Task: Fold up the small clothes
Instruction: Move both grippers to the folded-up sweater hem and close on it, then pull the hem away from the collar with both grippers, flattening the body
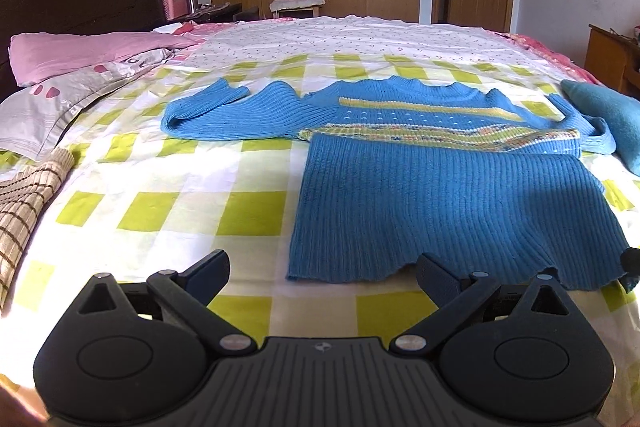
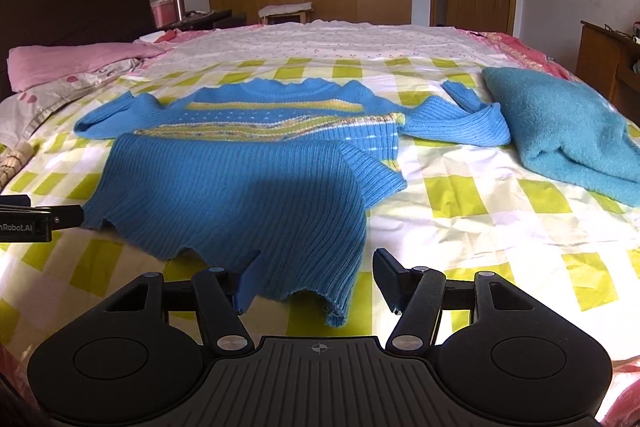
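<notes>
A small blue knit sweater [image 1: 432, 195] with yellow and multicolour stripes lies flat on the bed, sleeves spread to both sides, its lower part doubled up over the chest. It also shows in the right wrist view [image 2: 240, 187]. My left gripper [image 1: 322, 269] is open and empty, just in front of the sweater's near left hem. My right gripper [image 2: 316, 277] is open, its jaws standing either side of the near right hem corner, not closed on it. The left gripper's tip shows at the left edge of the right wrist view [image 2: 40, 221].
The bed has a yellow-green checked sheet [image 1: 160, 211]. A folded teal garment [image 2: 560, 131] lies right of the sweater. Pink and grey pillows [image 1: 72, 67] and a brown checked cloth [image 1: 24, 211] lie at the left. Wardrobe and door stand behind.
</notes>
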A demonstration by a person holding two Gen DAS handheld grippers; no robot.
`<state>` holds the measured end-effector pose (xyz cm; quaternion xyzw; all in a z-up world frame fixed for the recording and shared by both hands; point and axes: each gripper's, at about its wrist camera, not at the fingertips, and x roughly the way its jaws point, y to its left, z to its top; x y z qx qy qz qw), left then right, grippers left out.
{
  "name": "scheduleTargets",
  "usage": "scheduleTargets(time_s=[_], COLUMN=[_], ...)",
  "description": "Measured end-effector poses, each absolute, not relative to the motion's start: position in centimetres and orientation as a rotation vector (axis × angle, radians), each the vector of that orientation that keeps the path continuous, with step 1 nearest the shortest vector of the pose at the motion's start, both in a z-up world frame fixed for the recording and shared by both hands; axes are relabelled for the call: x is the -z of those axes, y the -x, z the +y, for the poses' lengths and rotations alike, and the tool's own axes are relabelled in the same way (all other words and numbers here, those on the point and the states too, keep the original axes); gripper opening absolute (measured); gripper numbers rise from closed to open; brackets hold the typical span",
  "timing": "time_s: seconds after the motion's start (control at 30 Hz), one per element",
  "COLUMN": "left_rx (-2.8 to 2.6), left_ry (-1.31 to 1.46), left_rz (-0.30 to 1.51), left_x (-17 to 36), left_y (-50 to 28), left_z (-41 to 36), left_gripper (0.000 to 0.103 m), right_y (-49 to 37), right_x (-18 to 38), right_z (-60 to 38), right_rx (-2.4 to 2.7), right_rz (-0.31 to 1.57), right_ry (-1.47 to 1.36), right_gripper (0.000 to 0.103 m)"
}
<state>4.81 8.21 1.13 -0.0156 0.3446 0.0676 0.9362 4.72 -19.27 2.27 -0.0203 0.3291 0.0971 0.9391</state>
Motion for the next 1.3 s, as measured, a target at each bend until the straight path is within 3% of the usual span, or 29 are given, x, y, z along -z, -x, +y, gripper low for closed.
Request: scheduleTargets(time_s=[0.27,0.43,0.7,0.83,0.93,1.03,1.3], left_rx=[-0.131,-0.108,-0.070,-0.041,-0.005,0.007,0.011], left_ry=[0.090,0.168,0.134,0.161,0.160,0.150,0.174], left_rz=[0.737,0.783,0.811,0.808,0.812,0.823,0.868], left_x=[-0.3,0.7,1.6,1.4,1.3,1.1,0.6], left_y=[-7.8,-9.6,-11.3,-11.6,-11.3,-10.8,-8.2], left_z=[10.7,12.3,11.6,11.9,11.6,11.2,11.8], left_gripper=[0.088,0.068,0.057,0.036,0.017,0.016,0.015], right_y=[-6.7,-8.2,-9.3,-9.6,-9.3,-9.1,-7.3], right_x=[-1.8,-0.8,0.5,0.6,0.5,0.2,-0.8], right_z=[-21.4,-21.8,-20.3,-19.9,-19.6,-19.3,-20.0], right_rx=[-0.176,-0.193,-0.233,-0.254,-0.279,-0.298,-0.322], right_rz=[0.737,0.797,0.831,0.837,0.837,0.849,0.870], right_ry=[-0.052,-0.115,-0.084,-0.064,-0.041,-0.033,-0.003], right_gripper=[0.054,0.045,0.039,0.037,0.022,0.012,0.010])
